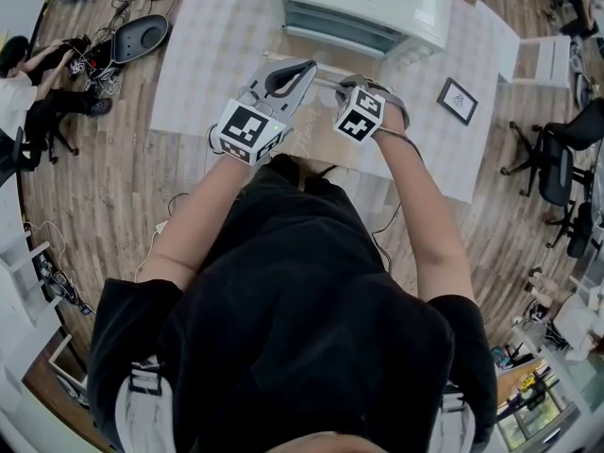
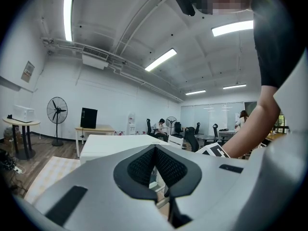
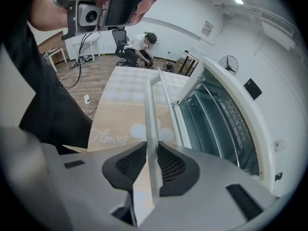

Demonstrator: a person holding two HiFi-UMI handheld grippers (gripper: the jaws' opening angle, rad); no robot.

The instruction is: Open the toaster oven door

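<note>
My right gripper squeezes the toaster oven door handle, a long bar running straight through its jaws. My left gripper is closed and empty, just beside.

Left gripper level, fingers together; right gripper downward, clamped.

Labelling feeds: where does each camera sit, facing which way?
Head view: on the head, steeply down at oven; arms, torso, left tool, right tool show.
Left gripper view: on left tool, level across room; right arm shows.
Right gripper view: on right tool, down along gripped handle; left hand shows.
Shared: oven, head and right views.
</note>
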